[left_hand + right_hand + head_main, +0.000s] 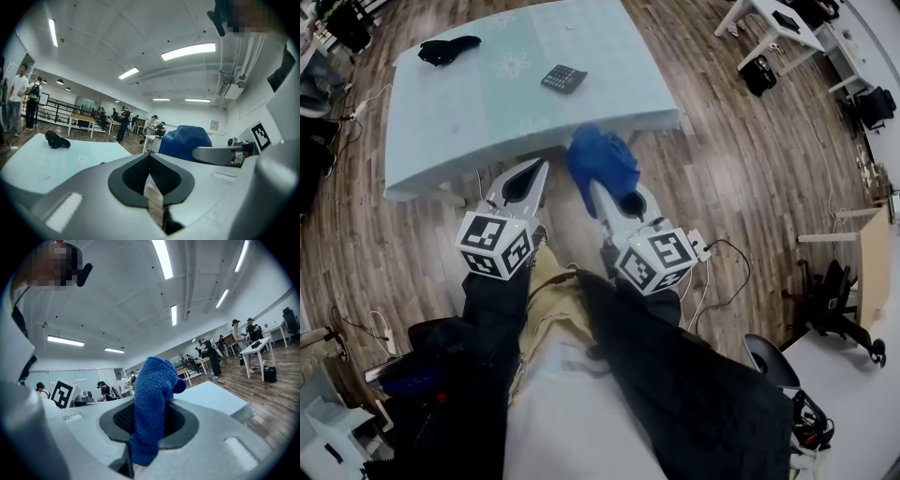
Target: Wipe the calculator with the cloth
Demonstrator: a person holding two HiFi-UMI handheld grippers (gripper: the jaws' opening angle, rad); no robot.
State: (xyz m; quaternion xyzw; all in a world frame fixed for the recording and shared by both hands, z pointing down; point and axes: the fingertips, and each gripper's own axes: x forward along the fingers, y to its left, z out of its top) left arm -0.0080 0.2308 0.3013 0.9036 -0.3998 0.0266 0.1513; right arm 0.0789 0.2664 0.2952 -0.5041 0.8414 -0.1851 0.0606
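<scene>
In the head view, on the pale table [450,122], the calculator [563,78] lies flat towards the right, not far from the near edge. A black bundle [448,49] sits at the far left corner, well apart from it. Both grippers are short of the table's near edge, over the wooden floor [741,178]. The left gripper [528,183] is to the left. The right gripper [609,199] carries the blue cloth [602,159], which bunches beyond its tips near the table edge.

In the left gripper view, the jaws meet at their tips with nothing between them. The cloth shows just to the right, and the black bundle lies far off on the table.

In the right gripper view, the jaws are clamped on the cloth, which stands up in a fold above the pads and hangs below them.
</scene>
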